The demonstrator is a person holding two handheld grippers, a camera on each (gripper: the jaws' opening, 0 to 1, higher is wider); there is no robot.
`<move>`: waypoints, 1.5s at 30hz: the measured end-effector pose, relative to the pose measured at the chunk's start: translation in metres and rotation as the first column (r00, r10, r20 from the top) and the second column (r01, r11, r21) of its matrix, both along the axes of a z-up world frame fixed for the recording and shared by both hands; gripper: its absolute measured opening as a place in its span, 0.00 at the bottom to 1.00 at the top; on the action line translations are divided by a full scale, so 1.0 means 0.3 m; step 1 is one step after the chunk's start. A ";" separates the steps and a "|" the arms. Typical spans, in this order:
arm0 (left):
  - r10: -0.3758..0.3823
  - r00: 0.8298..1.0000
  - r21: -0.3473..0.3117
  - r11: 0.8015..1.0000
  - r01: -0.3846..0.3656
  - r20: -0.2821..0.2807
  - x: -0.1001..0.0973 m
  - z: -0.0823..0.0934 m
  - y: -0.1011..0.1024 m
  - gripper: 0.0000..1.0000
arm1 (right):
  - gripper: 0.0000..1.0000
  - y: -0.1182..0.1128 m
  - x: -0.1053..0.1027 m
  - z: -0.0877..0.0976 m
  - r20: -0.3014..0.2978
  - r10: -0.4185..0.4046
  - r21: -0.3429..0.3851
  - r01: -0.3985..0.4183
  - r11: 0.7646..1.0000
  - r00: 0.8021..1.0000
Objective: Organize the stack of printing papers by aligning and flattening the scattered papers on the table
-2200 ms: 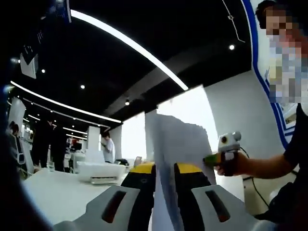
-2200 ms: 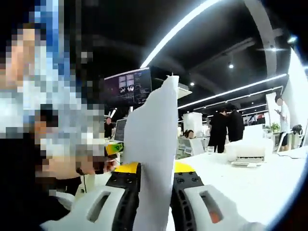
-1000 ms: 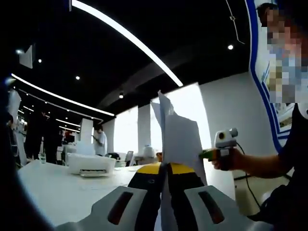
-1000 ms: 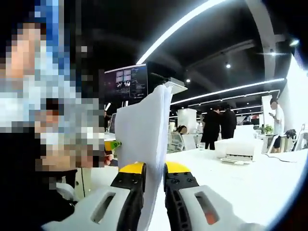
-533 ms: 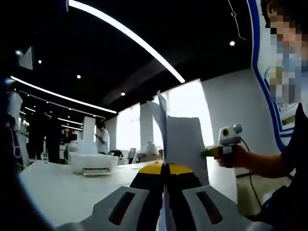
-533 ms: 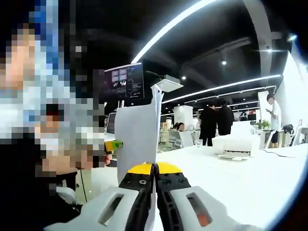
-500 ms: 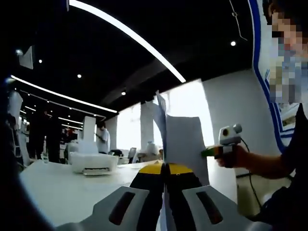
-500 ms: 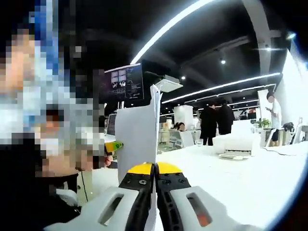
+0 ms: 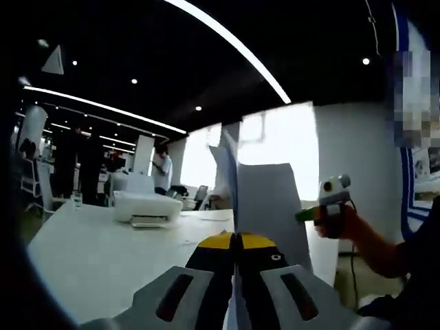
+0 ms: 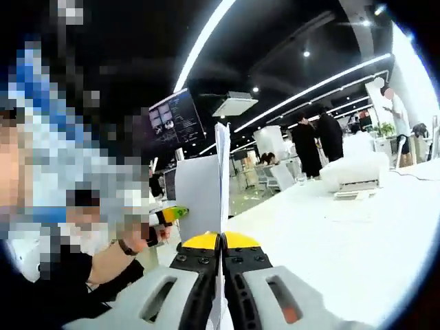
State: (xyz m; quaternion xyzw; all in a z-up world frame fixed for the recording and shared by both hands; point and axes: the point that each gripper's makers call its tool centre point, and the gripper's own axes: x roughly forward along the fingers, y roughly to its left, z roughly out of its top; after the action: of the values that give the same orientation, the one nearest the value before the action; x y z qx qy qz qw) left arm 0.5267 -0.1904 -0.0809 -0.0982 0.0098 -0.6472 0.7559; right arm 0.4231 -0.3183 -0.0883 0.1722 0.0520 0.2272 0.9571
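Observation:
A stack of white printing papers (image 9: pixel 265 206) stands upright, held edge-on between both grippers. My left gripper (image 9: pixel 234 238) is shut on one side of the stack, its yellow-tipped jaws pressed together around the sheets. My right gripper (image 10: pixel 222 239) is shut on the other side of the papers (image 10: pixel 205 196), which rise thin and vertical from its jaws. The right gripper (image 9: pixel 328 199), held in a hand, shows past the sheets in the left gripper view. The left gripper's green tip (image 10: pixel 173 214) shows beside the papers in the right gripper view.
A white table (image 9: pixel 89 254) stretches below, with a white printer (image 9: pixel 146 206) on it; the same printer (image 10: pixel 355 175) sits at the right in the right gripper view. Several people stand in the background (image 10: pixel 316 144). A dark screen (image 10: pixel 172 120) hangs overhead.
Both jaws, spread around the stack 2.2 s ago, closed tight onto the papers by half a second ago. Since then both views have tilted, and the sheets stay pinched upright.

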 end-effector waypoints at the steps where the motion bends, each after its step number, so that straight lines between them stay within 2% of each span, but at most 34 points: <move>1: -0.001 1.000 0.009 1.000 0.001 -0.018 0.007 -0.013 -0.005 0.06 | 0.00 -0.007 0.016 -0.016 -0.024 0.000 0.032 0.000 0.999 1.000; 2: 0.002 0.999 0.021 1.000 -0.001 -0.044 0.024 -0.035 -0.017 0.06 | 0.00 -0.017 0.036 -0.032 -0.048 0.007 0.087 -0.003 0.996 0.999; 4: 0.016 0.997 0.045 0.999 -0.012 -0.073 0.059 -0.075 -0.035 0.06 | 0.00 -0.022 0.064 -0.066 -0.083 0.038 0.147 -0.025 0.989 0.996; 7: 0.042 0.994 0.078 0.996 -0.035 -0.097 0.116 -0.139 -0.066 0.06 | 0.00 -0.050 0.110 -0.118 -0.115 0.032 0.186 -0.010 0.983 0.993; 11: 0.053 0.980 0.089 0.995 -0.036 -0.191 0.186 -0.214 -0.112 0.06 | 0.00 -0.103 0.175 -0.186 -0.144 -0.023 0.178 0.048 0.983 0.989; 13: 0.062 0.977 0.091 0.995 -0.044 -0.204 0.223 -0.244 -0.139 0.06 | 0.00 -0.132 0.210 -0.214 -0.158 -0.061 0.165 0.087 0.982 0.986; 17: 0.097 0.976 0.138 0.988 -0.071 -0.195 0.286 -0.329 -0.189 0.06 | 0.00 -0.186 0.284 -0.314 -0.211 -0.141 0.077 0.161 0.984 0.967; 22: 0.132 0.977 0.184 0.978 -0.100 -0.170 0.346 -0.425 -0.223 0.06 | 0.00 -0.233 0.354 -0.431 -0.249 -0.197 0.019 0.209 0.978 0.948; 26: 0.147 0.970 0.183 0.977 -0.111 -0.195 0.372 -0.488 -0.232 0.06 | 0.00 -0.250 0.382 -0.516 -0.259 -0.228 0.015 0.240 0.971 0.938; 28: 0.166 0.971 0.217 0.968 -0.126 -0.175 0.383 -0.536 -0.236 0.06 | 0.00 -0.240 0.386 -0.550 -0.256 -0.238 0.002 0.247 0.969 0.937; 30: 0.177 0.973 0.255 0.957 -0.135 -0.148 0.389 -0.582 -0.238 0.07 | 0.00 -0.255 0.396 -0.593 -0.258 -0.265 -0.046 0.262 0.964 0.929; 31: 0.180 0.973 0.268 0.954 -0.137 -0.144 0.391 -0.599 -0.240 0.07 | 0.00 -0.225 0.395 -0.599 -0.259 -0.269 -0.069 0.260 0.963 0.928; 36: 0.199 0.970 0.319 0.937 -0.146 -0.140 0.382 -0.654 -0.234 0.07 | 0.00 -0.213 0.391 -0.642 -0.235 -0.291 -0.160 0.259 0.953 0.927; 38: 0.211 0.973 0.356 0.920 -0.166 -0.091 0.392 -0.686 -0.235 0.07 | 0.00 -0.221 0.398 -0.653 -0.214 -0.300 -0.194 0.260 0.946 0.930; 42: 0.215 0.975 0.374 0.910 -0.178 -0.060 0.391 -0.706 -0.239 0.08 | 0.00 -0.242 0.394 -0.676 -0.199 -0.318 -0.213 0.276 0.937 0.927; 44: 0.218 0.975 0.379 0.905 -0.190 -0.031 0.365 -0.714 -0.242 0.08 | 0.00 -0.248 0.388 -0.694 -0.186 -0.331 -0.246 0.283 0.927 0.925; 45: 0.218 0.976 0.392 0.898 -0.201 0.002 0.360 -0.719 -0.244 0.08 | 0.00 -0.250 0.386 -0.695 -0.178 -0.343 -0.273 0.288 0.918 0.922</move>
State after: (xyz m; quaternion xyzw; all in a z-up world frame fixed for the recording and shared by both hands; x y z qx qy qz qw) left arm 0.6346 -0.2635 -0.2967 0.0401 0.1438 -0.5448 0.8252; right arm 0.5388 -0.3933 -0.2967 0.0849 0.1574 0.0403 0.9830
